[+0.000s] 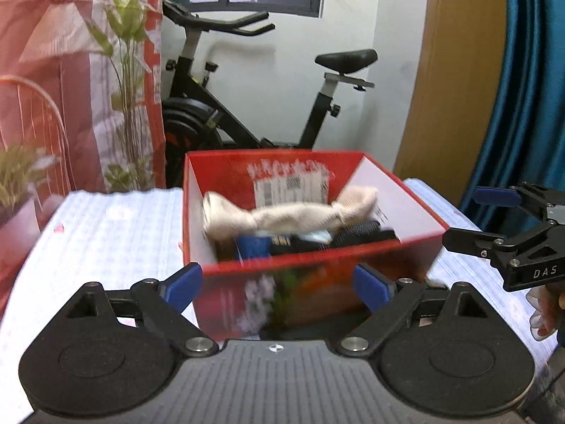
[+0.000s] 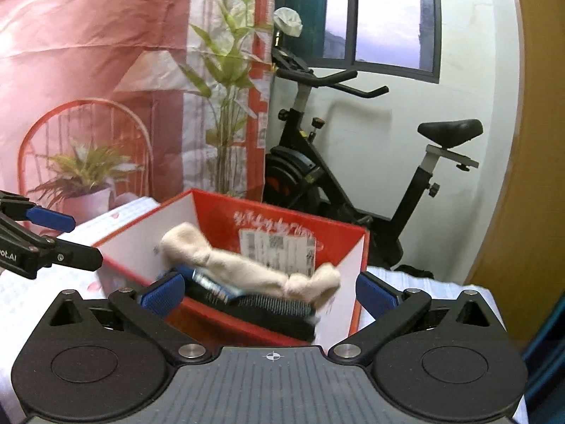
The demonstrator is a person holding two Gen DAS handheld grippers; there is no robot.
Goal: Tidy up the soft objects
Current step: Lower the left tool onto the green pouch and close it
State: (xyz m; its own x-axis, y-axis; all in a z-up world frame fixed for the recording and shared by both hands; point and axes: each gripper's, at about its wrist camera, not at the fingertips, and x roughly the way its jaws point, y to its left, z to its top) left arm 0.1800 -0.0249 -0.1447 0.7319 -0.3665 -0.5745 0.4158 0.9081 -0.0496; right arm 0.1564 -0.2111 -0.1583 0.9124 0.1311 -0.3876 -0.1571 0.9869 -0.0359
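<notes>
A red cardboard box [image 1: 317, 259] with white inner walls stands on the cloth-covered table [image 1: 106, 233]. Inside it a cream sock [image 1: 293, 217] lies across darker socks [image 1: 360, 231] and a blue piece [image 1: 252, 247]. My left gripper [image 1: 279, 286] is open just in front of the box's near wall, nothing between its blue pads. The right gripper [image 1: 461, 216] hovers open off the box's right corner. In the right wrist view the box [image 2: 141, 247] is close ahead; the cream sock [image 2: 247, 268] rests on the dark socks [image 2: 275, 305]. There my right gripper [image 2: 272, 293] is open and empty, the left gripper [image 2: 84, 240] open at the left edge.
Behind the table stands a black exercise bike [image 1: 247, 106] against a white wall. A printed backdrop [image 1: 70, 70] with plants hangs at the left, a wooden panel [image 1: 441, 70] and a blue curtain [image 1: 529, 106] at the right. A hand [image 1: 543, 311] holds the right gripper.
</notes>
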